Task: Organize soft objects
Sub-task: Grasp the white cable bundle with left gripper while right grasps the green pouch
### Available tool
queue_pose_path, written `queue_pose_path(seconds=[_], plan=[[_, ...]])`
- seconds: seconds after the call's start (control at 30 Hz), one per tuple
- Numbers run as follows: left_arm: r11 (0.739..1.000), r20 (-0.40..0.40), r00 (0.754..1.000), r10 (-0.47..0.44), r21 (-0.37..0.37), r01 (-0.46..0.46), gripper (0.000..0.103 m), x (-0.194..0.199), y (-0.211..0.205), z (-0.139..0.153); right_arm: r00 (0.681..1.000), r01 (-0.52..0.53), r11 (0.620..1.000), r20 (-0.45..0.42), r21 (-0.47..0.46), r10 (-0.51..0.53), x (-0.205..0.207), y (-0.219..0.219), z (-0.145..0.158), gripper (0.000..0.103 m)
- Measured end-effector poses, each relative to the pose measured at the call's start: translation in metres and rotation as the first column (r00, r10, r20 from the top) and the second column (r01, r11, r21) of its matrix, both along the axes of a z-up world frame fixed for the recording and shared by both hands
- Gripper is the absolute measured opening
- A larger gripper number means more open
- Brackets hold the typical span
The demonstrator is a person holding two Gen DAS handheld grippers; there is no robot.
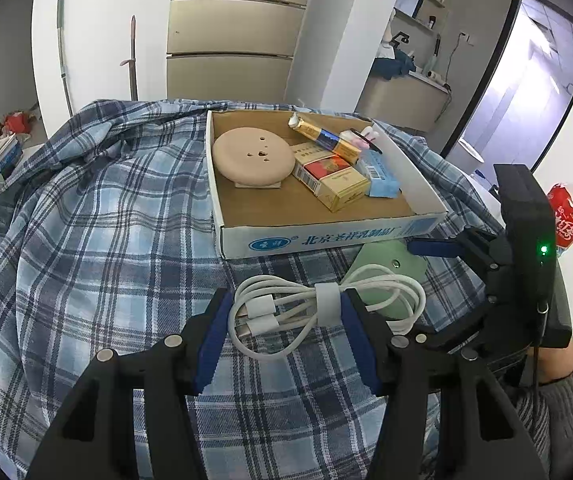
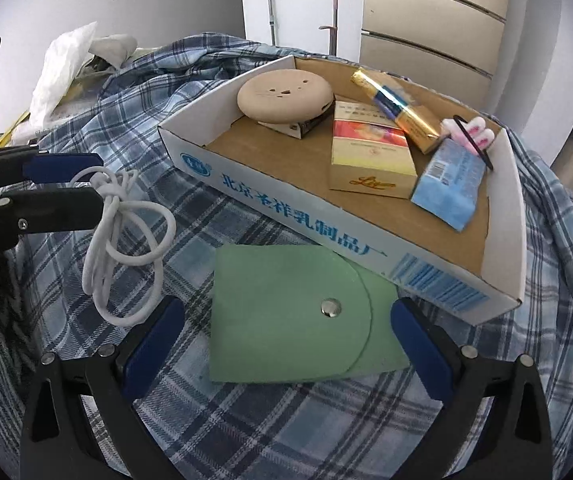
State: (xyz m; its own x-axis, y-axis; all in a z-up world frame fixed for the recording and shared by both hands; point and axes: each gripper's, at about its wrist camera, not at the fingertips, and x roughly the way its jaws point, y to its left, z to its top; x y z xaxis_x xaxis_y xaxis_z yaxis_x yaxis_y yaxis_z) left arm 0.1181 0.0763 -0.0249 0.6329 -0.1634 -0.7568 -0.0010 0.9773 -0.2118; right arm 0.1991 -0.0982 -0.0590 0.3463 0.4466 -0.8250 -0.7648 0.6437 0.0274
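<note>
Two grippers work over a blue plaid cloth (image 1: 86, 240) that covers the whole surface. The left gripper (image 1: 286, 332) has its blue pads pressed on the white cable (image 1: 326, 300), a coiled bundle tied with a white strap; in the right wrist view, at the left edge, the loops hang free below the closed fingers, so the bundle looks lifted from the cloth and not resting on it. The right gripper (image 2: 286, 344) has its fingers wide apart, one on each side of the green pouch (image 2: 286, 320), and the pads do not touch it. The pouch lies flat on the cloth in the lower middle of that view, its round flap closed with a metal snap, and its far edge goes a little under the front wall of the cardboard tray (image 2: 326, 220). The tray stands behind it and already holds a round beige pad (image 2: 282, 94), some small boxes, a gold tube and a blue packet, so I judge it is the place where things are collected. Probably the right fingers stand open around the pouch in order to close on its two sides, while the cable is kept up and away so it does not disturb this.
</note>
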Motion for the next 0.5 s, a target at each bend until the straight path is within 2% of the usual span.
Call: queue_pose_path(seconds=[0.13, 0.4, 0.47, 0.5], plan=[[1.000, -0.001, 1.000, 0.000, -0.004, 0.000, 0.058, 0.000, 0.000, 0.000, 1.000, -0.001, 1.000, 0.027, -0.003, 0.001, 0.001, -0.004, 0.002, 0.078], [1.000, 0.005, 1.000, 0.007, -0.013, -0.007, 0.058, -0.001, 0.002, 0.001, 0.998, -0.044, 0.998, 0.037, -0.046, 0.046, -0.016, -0.005, 0.009, 0.076], [1.000, 0.010, 1.000, 0.011, -0.016, -0.011, 0.058, -0.002, 0.003, 0.002, 0.996, -0.067, 0.997, 0.055, -0.036, 0.069, -0.025, -0.008, 0.017, 0.025], [1.000, 0.012, 1.000, 0.013, -0.017, -0.013, 0.058, -0.002, 0.003, 0.003, 0.995, -0.069, 0.997, 0.072, -0.028, 0.071, -0.028, -0.010, 0.022, 0.016]])
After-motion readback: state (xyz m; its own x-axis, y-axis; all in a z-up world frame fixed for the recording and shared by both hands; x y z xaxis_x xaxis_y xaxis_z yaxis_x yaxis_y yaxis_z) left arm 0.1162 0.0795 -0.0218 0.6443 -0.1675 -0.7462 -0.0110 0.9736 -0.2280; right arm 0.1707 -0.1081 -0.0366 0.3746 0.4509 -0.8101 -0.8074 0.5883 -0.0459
